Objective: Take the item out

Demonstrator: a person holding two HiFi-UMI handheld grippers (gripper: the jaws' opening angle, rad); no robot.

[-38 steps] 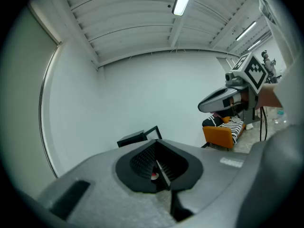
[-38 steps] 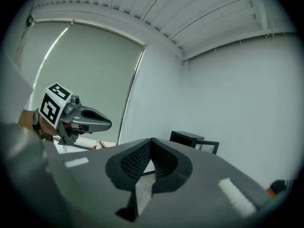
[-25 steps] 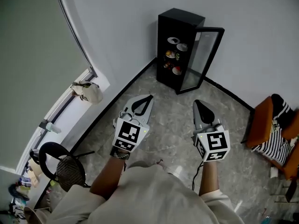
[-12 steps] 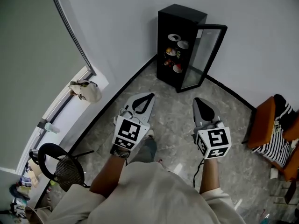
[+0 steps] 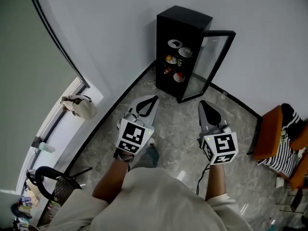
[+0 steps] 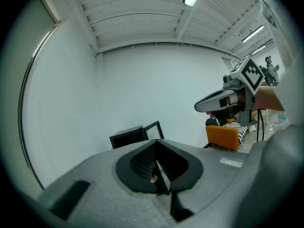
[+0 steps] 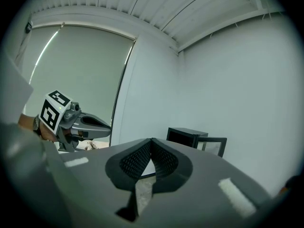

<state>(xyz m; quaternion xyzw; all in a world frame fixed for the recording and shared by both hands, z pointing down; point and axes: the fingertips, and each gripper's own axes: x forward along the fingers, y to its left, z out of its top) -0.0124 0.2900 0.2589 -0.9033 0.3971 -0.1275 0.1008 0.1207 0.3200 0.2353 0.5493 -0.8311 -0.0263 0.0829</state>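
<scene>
A small black cabinet [image 5: 180, 47] stands on the floor against the wall, its glass door [image 5: 211, 61] swung open to the right. Its shelves hold white plates [image 5: 176, 43] and dishes of food [image 5: 170, 59], with a red-filled dish [image 5: 179, 76] lowest. Both grippers are held level, well short of the cabinet. My left gripper [image 5: 153, 99] is shut and empty, and so is my right gripper [image 5: 204, 104]. In the left gripper view the jaws of the left gripper [image 6: 156, 140] meet in front of the cabinet [image 6: 127, 137]. The right gripper view shows the right gripper [image 7: 151, 139] shut, with the cabinet [image 7: 187, 137] beyond.
An orange chair [image 5: 267, 134] with a striped cloth [image 5: 284, 148] stands at the right. At the left a bag [image 5: 77, 106] lies on the window sill and a black round chair [image 5: 53, 186] stands below it. Grey stone floor runs up to the cabinet.
I have stepped toward the cabinet, carrying both grippers forward with me. The sill, bag and black chair slid toward the lower left of the head view. Both grippers stayed shut.
</scene>
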